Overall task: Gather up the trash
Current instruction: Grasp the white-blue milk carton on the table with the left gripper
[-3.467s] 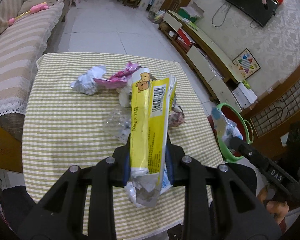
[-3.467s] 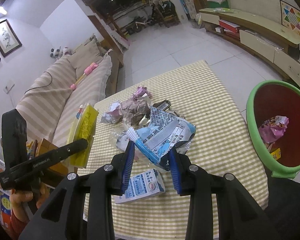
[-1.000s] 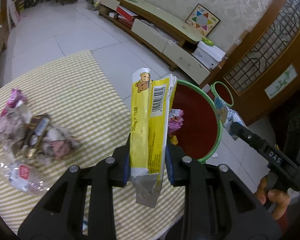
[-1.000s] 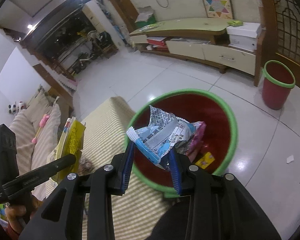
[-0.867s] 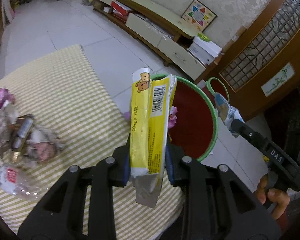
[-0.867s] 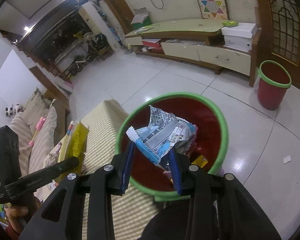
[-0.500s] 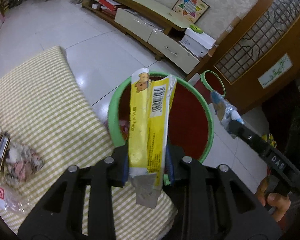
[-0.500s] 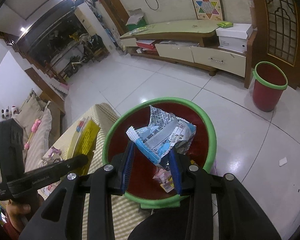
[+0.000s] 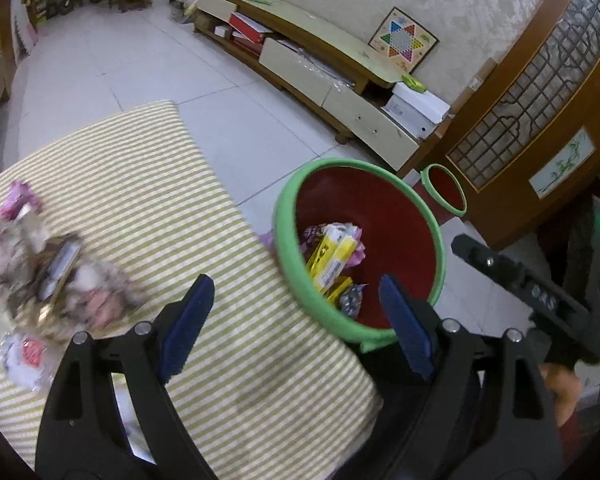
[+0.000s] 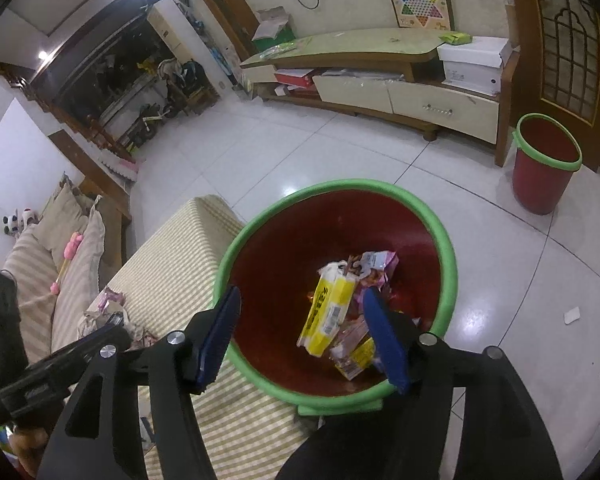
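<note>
My left gripper (image 9: 294,284) hangs over the table edge beside the red bin with the green rim (image 9: 288,200). Its jaws are opening and nothing is between them. The yellow wrapper (image 9: 332,256) lies inside the bin on other wrappers. My right gripper (image 10: 300,294) is above the same bin's rim (image 10: 340,184), jaws opening and empty. Below it the yellow wrapper (image 10: 332,308) rests among pink and yellow packets. I cannot pick out the blue-and-white wrapper. A pile of crumpled trash (image 9: 60,276) remains on the striped tablecloth (image 9: 160,180).
A second, smaller red bin (image 10: 544,164) stands by the wooden door. A low TV cabinet (image 10: 380,68) runs along the far wall. A sofa (image 10: 60,248) lies beyond the table. A hand (image 9: 560,384) holds the other gripper's black body at the right.
Both grippers have opened. The yellow wrapper has dropped from the left one into the bin, and the blue-and-white wrapper has left the right one. The left view has swung back toward the table.
</note>
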`<state>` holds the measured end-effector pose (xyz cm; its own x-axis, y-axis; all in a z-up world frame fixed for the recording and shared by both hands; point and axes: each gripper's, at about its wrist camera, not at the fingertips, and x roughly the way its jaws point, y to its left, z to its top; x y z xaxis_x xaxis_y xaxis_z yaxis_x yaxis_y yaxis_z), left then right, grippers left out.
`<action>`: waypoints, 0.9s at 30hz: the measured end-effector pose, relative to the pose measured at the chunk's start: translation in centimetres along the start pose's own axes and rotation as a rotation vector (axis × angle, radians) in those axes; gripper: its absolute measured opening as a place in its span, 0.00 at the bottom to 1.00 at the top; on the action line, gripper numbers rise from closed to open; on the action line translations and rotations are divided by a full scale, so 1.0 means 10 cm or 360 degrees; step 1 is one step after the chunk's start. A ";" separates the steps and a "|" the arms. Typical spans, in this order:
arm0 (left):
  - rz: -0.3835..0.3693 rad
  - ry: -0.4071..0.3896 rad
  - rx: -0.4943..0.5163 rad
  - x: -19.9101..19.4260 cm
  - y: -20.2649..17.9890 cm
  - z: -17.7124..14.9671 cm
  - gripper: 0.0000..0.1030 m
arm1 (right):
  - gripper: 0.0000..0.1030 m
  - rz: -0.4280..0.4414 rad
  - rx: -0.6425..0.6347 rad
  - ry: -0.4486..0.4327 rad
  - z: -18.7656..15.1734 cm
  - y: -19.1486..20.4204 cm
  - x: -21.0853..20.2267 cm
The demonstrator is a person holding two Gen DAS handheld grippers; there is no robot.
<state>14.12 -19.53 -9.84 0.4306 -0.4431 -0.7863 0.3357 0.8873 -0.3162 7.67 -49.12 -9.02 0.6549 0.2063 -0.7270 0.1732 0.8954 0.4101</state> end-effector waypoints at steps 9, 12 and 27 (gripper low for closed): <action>0.0217 -0.0006 -0.0094 -0.71 0.85 -0.63 0.80 | 0.65 0.0017 -0.0129 0.0057 -0.23 0.44 -0.03; 0.0306 0.0030 -0.0100 -0.88 1.12 -0.83 0.80 | 0.65 0.0023 -0.0121 0.0093 -0.32 0.51 0.01; 0.0356 0.0353 0.0415 -0.38 1.00 -1.31 0.80 | 0.65 0.0112 -0.0396 0.0268 -0.78 1.37 0.15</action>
<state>4.89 -7.28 -16.95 0.3358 -0.1792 -0.9247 0.4675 0.8840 -0.0016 5.33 -33.45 -8.79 0.5241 0.3151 -0.7912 -0.0672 0.9414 0.3304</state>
